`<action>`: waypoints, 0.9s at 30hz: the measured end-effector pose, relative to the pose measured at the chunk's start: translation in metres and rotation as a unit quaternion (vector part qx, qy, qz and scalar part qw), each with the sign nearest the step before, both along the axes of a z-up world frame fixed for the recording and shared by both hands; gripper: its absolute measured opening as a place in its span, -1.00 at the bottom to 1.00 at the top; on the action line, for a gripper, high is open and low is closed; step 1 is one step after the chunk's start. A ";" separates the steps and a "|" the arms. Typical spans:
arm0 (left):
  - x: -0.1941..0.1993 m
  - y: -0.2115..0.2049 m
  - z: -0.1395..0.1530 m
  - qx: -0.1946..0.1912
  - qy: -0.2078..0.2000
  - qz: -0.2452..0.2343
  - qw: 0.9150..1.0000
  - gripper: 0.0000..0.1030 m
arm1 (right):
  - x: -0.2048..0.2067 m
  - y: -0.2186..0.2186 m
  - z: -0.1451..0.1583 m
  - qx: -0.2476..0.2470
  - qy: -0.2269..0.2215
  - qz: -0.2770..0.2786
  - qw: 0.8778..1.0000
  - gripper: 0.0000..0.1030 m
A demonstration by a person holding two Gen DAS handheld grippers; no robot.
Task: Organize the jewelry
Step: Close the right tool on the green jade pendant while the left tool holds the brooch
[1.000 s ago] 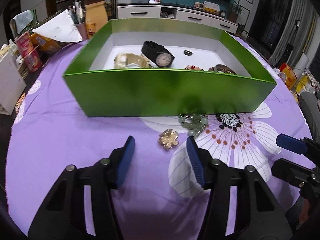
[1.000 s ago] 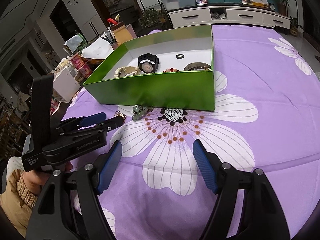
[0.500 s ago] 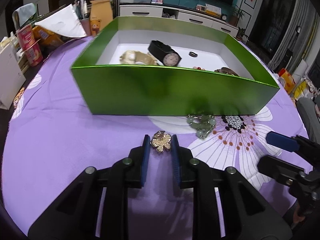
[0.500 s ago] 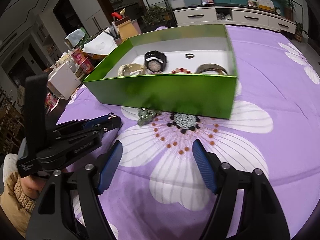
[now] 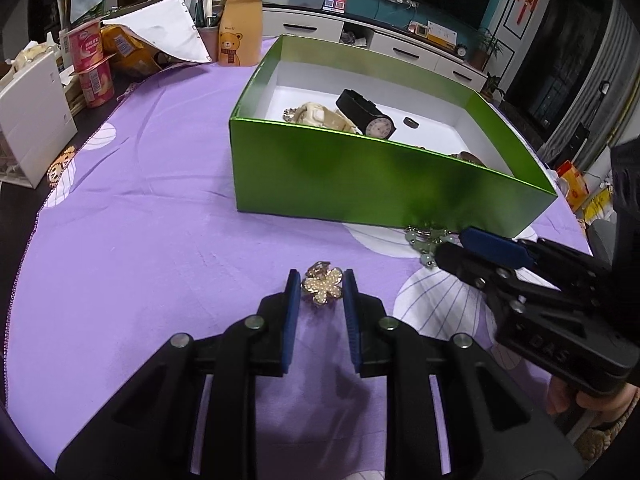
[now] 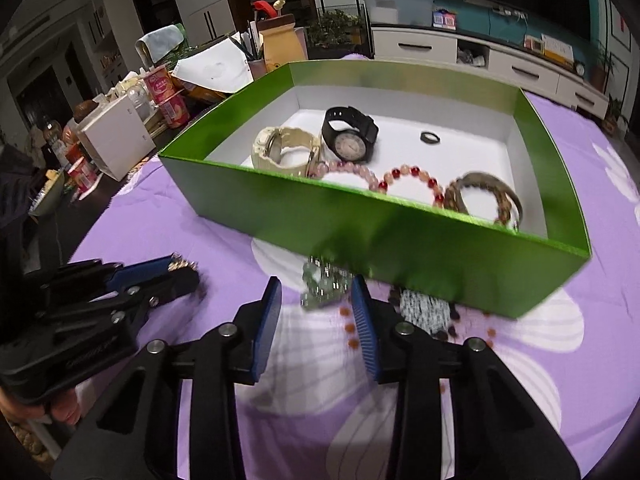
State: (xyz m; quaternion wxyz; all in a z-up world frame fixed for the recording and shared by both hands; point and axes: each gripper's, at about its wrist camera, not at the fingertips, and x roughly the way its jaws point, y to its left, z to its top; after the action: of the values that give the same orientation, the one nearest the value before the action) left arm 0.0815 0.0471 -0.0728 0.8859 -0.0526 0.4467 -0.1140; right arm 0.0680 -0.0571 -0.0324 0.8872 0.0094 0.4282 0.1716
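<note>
A gold flower brooch (image 5: 322, 288) sits between the blue pads of my left gripper (image 5: 320, 286), which is shut on it just over the purple cloth. A pale green bead bracelet (image 6: 323, 286) lies against the front wall of the green box (image 6: 420, 248). My right gripper (image 6: 316, 294) is partly closed around the bracelet, pads apart from it. The box (image 5: 384, 184) holds a black watch (image 6: 350, 142), a cream watch (image 6: 282, 150), a ring (image 6: 430, 137) and bead bracelets (image 6: 416, 178). The left gripper also shows in the right wrist view (image 6: 176, 270).
A round table with a purple flower cloth (image 5: 140, 240). At its far left stand a white box (image 5: 32, 120), red yogurt cups (image 5: 90, 60), a bear jar (image 5: 240, 26) and papers (image 5: 160, 28). The right gripper (image 5: 492, 248) lies close right of the brooch.
My left gripper stayed shut on the brooch and swung left. My right gripper moved forward to the green bracelet and narrowed its jaws around it.
</note>
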 end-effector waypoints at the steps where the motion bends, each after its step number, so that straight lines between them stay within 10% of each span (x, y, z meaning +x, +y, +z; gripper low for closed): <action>1: 0.000 0.001 0.000 -0.001 0.000 0.000 1.000 -0.59 | 0.003 0.002 -0.001 -0.008 0.000 0.001 1.000 -0.36; 10: 0.002 0.000 -0.003 -0.007 0.003 -0.005 1.000 -0.59 | 0.007 0.004 -0.007 -0.021 -0.003 0.003 1.000 -0.86; 27: -0.008 -0.009 0.017 -0.004 -0.013 -0.017 1.000 -0.59 | -0.027 -0.014 0.026 0.004 -0.031 0.000 1.000 -0.86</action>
State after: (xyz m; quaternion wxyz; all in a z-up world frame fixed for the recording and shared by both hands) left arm 0.0738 0.0386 -0.0561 0.8895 -0.0473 0.4351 -0.1313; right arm 0.0413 -0.0710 -0.0067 0.9000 0.0075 0.3998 0.1734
